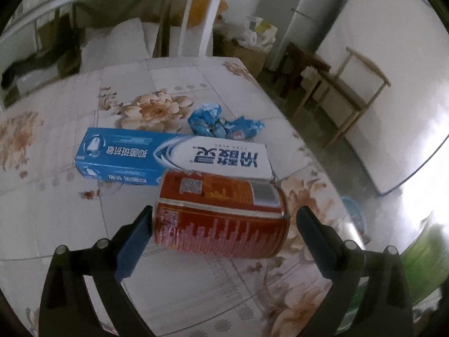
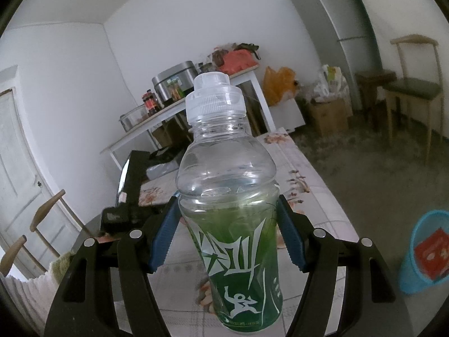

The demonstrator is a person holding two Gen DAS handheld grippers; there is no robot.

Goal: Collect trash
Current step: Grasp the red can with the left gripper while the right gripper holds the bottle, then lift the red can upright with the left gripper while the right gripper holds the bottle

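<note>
A red drinks can [image 1: 221, 219] lies on its side on the flowered tablecloth [image 1: 56, 219]. My left gripper [image 1: 224, 216] straddles it with jaws wide open; the left pad is near the can's end and a gap shows at the right pad. Just behind the can lie a blue and white toothpaste box [image 1: 168, 157] and a crumpled blue wrapper [image 1: 224, 123]. In the right wrist view, my right gripper [image 2: 227, 224] is shut on an upright green bottle [image 2: 227, 168] with a clear cap, held above the table. Its blue pads [image 2: 165, 233] press the bottle's sides.
A blue waste bin [image 2: 426, 252] with a red packet inside stands on the floor right of the table. Wooden chairs [image 2: 409, 87], a fridge [image 2: 336, 14], cardboard boxes [image 2: 328, 115] and a white side table [image 2: 157, 123] with a cooker line the walls.
</note>
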